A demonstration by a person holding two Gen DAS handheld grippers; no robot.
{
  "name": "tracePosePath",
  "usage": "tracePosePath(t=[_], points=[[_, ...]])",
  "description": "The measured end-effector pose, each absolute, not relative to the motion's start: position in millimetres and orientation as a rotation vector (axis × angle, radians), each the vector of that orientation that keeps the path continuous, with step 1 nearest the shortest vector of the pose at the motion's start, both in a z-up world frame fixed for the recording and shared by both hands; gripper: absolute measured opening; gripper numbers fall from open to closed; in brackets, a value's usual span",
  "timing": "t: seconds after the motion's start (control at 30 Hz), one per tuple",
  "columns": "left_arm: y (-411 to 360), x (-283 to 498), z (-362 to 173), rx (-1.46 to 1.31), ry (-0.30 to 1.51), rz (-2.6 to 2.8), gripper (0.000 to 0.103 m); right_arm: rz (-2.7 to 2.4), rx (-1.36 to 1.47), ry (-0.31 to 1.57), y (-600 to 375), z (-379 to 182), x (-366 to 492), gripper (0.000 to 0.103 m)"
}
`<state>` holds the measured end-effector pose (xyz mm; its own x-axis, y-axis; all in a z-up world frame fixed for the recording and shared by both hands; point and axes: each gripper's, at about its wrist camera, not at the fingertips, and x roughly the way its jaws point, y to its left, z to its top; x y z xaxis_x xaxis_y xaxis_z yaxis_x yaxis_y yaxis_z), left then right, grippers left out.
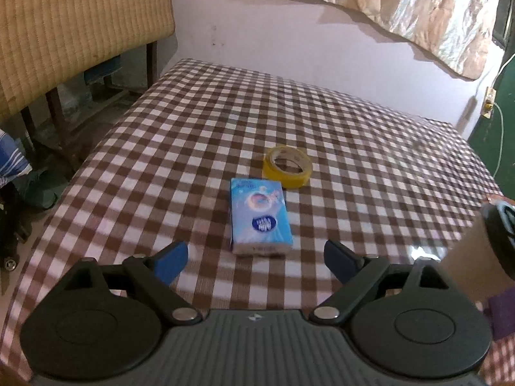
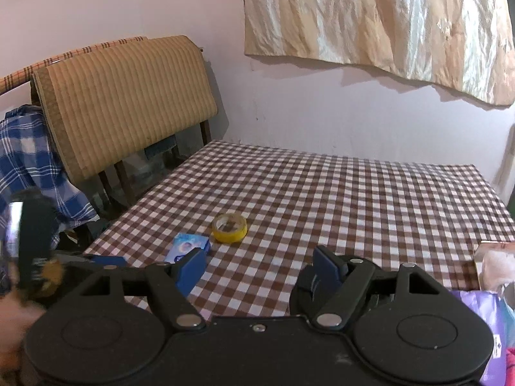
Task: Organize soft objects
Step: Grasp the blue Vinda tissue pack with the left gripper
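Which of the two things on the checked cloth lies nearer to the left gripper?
The blue tissue pack, flat just ahead of the open left gripper. The yellow tape roll lies farther back, beyond it.

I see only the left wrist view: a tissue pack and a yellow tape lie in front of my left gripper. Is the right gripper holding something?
Observer: No. The right gripper is open and empty, above the checked table.
Operator: What is the purple thing at my right edge?
Observer: A purple plastic pack, lying beside the right gripper. I cannot tell what is inside.
Operator: Is there any other soft thing?
Observer: Yes, a blue plaid cloth hangs beside the straw mat, left of the table.
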<state>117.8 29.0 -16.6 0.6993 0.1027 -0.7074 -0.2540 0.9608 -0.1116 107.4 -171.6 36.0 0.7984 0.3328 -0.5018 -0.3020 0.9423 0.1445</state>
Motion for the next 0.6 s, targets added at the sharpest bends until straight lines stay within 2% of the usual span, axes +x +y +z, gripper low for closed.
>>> tracePosePath(t=[0.27, 0.37, 0.4, 0.47, 0.6], points=[[27, 164, -41, -0.176, 0.816, 0.219, 0.094, 0.353, 0.047, 0.541, -161, 43, 117, 0.088], [31, 172, -49, -0.164, 0.829, 0.221, 0.081, 0.355, 0.05, 0.546, -154, 44, 125, 0.088], [31, 171, -48, -0.153, 0.815, 0.221, 0.065, 0.355, 0.053, 0.549, -151, 45, 129, 0.089], [35, 169, -47, -0.145, 0.803, 0.214, 0.053, 0.358, 0.055, 0.553, -144, 45, 136, 0.089], [51, 155, -44, -0.187, 0.787, 0.215, 0.053, 0.365, 0.07, 0.572, -125, 39, 158, 0.09]])
